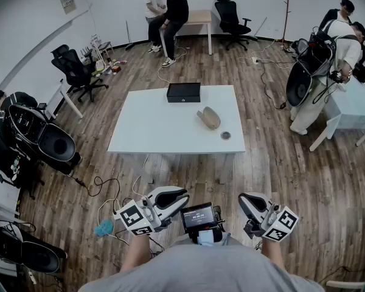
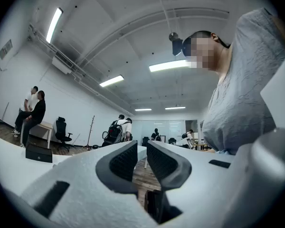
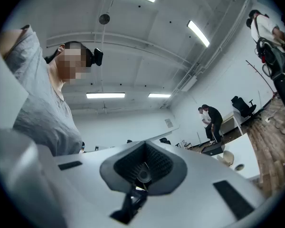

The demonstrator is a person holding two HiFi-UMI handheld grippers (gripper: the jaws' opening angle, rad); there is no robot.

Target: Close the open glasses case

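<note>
Tan glasses case (image 1: 208, 118) well ahead on the white desk (image 1: 152, 126), lying slanted, a bit nearer the right tool (image 1: 244, 199). Left tool (image 1: 181, 196) open just a crack, empty. Right tool squeezed tight, empty too.

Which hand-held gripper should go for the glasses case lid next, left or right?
Right, narrowly. The left hand-held gripper and right hand-held gripper both hang empty, short of the table. The glasses case lies on the table's right half, so probably a straighter reach from the right.
</note>
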